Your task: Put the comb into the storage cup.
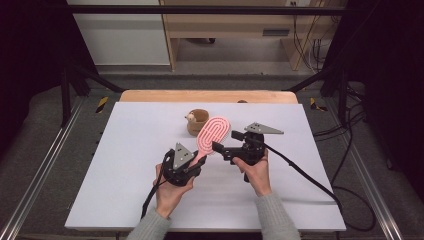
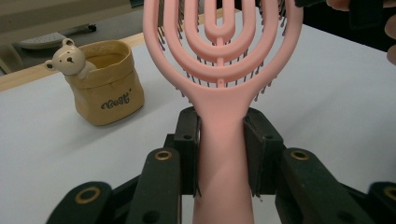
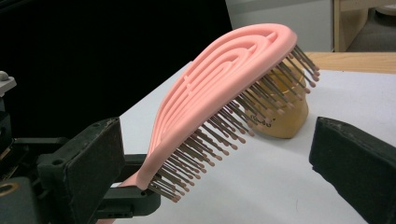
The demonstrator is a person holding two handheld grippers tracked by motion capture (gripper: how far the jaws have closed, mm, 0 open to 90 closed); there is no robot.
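A pink hairbrush [image 1: 213, 135] with grey bristles is held up over the white table [image 1: 130, 150], bristles facing down. My left gripper [image 2: 222, 135] is shut on its handle [image 2: 223, 158], the two black pads pressing on either side. In the high view the left gripper [image 1: 197, 161] sits at centre, in the person's left hand. My right gripper [image 1: 220, 150] stands open just right of the brush. In the right gripper view, its wide-apart jaws flank the brush head [image 3: 224, 88] without touching it. A small tan pot [image 1: 197, 121] with a bear figure [image 2: 69, 58] stands behind the brush.
The white table's far edge meets a wooden strip [image 1: 207, 96]. Black cables [image 1: 310, 175] trail from both grippers toward the near edge. A wooden cabinet [image 1: 235, 30] stands on the floor beyond the table.
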